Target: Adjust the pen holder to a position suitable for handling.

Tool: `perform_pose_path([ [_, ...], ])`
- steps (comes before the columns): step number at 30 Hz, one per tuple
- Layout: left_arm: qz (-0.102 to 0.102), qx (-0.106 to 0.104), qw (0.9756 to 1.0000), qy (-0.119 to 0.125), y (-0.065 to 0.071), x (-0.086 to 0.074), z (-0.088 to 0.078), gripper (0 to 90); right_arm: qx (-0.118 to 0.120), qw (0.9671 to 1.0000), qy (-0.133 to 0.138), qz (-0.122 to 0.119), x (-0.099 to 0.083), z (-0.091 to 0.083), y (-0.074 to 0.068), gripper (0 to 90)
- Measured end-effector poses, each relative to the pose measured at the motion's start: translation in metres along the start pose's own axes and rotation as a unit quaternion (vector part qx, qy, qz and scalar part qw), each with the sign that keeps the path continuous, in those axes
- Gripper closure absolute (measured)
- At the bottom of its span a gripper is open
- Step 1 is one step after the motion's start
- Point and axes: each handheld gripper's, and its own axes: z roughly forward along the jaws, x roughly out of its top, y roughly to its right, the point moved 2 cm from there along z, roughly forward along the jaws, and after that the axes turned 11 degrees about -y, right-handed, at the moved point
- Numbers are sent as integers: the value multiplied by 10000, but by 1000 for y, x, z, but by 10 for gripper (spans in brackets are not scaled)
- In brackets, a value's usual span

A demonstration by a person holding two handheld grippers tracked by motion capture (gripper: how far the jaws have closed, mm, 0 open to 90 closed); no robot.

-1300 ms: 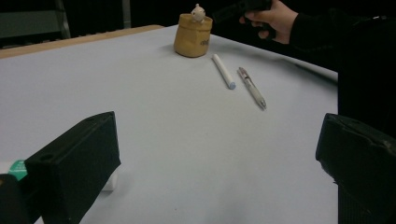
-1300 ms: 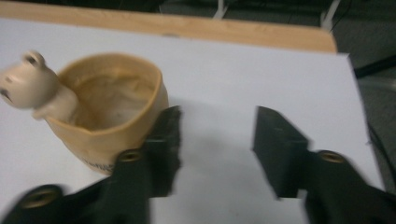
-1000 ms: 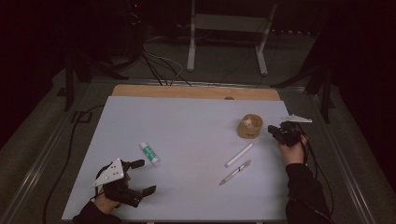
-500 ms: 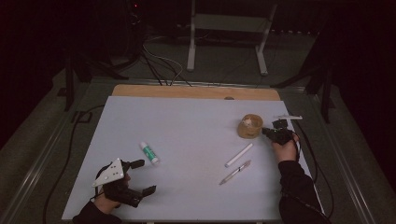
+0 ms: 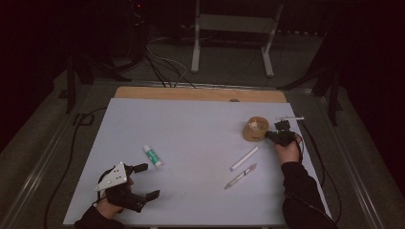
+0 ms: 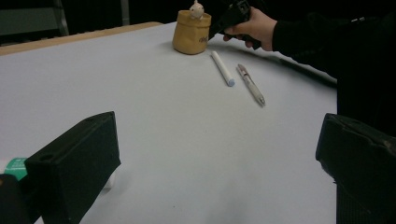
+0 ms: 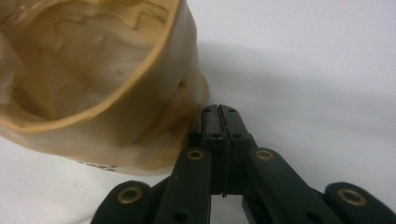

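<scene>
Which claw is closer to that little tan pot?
The right claw, shut, its tips right beside the tan pot. The left claw sits open, far across the table.

The tan pot (image 5: pixel 255 130) stands upright on the pale tabletop (image 5: pixel 200 138), toward its far right part, a squat soft-sided cup with a thick rolled rim and a wrinkled wall. Small dark print marks its lower side. Something pale and crumpled sits inside it and pokes up above the rim (image 6: pixel 196 7), and its mouth is open.
</scene>
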Motion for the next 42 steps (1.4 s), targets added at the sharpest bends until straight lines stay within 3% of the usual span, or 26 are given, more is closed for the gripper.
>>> perform_pose_path([
  [11,2,-1,10000,-25,0,0,1,3,6,10000,-72,-1,2,-1,0,900],
  [22,3,7,10000,-24,0,0,1,3,134,9996,-143,-201,9,6,-17,900],
  [29,9,5,10000,-12,0,0,1,4,217,9986,-269,-409,16,14,-36,900],
  [32,10,3,10000,-25,0,0,1,4,271,9970,-343,-633,21,17,-53,900],
  [42,27,-1,10000,-28,0,0,1,3,459,9924,-505,-1023,27,25,-86,900],
])
